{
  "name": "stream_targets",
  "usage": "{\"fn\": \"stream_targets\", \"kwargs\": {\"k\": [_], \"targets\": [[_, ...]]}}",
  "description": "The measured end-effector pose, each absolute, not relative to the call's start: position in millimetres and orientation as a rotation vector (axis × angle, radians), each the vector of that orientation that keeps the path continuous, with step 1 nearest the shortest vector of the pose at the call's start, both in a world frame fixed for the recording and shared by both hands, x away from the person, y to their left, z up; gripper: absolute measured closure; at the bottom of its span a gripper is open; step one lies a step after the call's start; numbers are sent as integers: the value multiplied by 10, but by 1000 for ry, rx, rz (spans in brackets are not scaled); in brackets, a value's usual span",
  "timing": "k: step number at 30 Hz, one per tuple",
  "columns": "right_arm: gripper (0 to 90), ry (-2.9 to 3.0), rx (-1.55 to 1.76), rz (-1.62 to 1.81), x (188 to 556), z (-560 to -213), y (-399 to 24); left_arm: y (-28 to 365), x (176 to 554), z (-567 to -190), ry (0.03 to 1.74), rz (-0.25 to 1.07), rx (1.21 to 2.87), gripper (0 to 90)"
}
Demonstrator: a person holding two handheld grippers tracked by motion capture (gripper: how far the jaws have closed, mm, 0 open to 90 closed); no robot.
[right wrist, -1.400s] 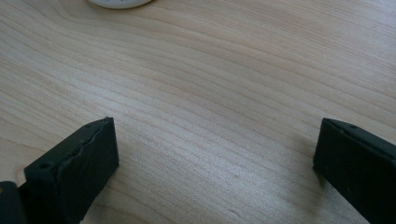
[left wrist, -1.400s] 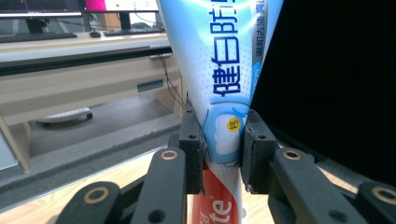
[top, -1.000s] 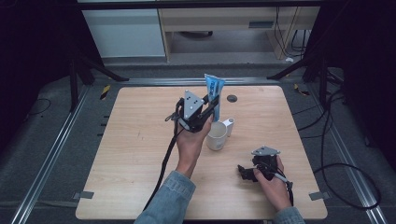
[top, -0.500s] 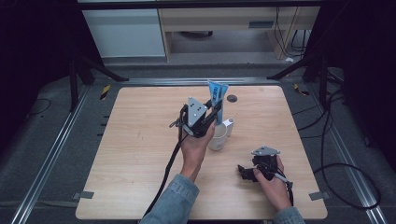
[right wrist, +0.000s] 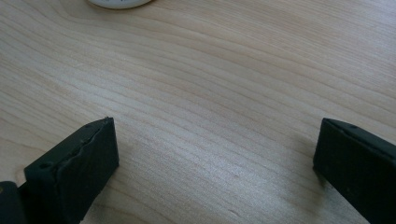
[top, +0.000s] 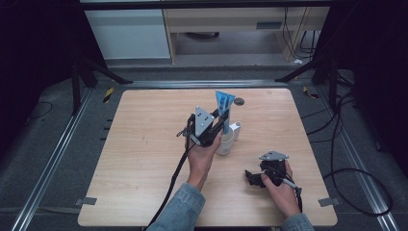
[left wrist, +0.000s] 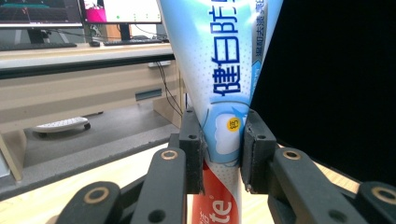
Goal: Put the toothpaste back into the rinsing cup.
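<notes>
Since a second ago the left claw [top: 217, 129], clamped on the toothpaste tube [left wrist: 223, 93], has lowered it into the white cup [top: 226, 143] mid-bench; release seems next. The right claw [right wrist: 215, 163] gapes empty.

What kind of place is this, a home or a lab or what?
Most likely a lab or recording workspace, not a home. A bare wooden table stands between metal floor rails and dark stand legs, cables trail across the grey floor, and computer monitors sit on a desk behind.
</notes>
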State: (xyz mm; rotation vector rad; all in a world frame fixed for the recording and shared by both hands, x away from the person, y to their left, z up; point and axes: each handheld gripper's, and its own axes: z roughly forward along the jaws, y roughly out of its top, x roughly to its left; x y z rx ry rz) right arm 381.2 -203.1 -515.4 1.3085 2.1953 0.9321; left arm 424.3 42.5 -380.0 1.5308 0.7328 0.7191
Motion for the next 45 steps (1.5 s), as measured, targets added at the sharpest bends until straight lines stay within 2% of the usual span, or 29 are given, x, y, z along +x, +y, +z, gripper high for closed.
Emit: {"fn": "stream_targets", "kwargs": {"k": [13, 45], "targets": [[3, 2195, 1309, 932, 3811, -5154, -2031, 391, 4303, -4060, 744, 713, 1583, 729], [3, 2194, 1318, 937, 3810, -5153, -2027, 259, 4259, -4309, 801, 733, 1613, 728]]}}
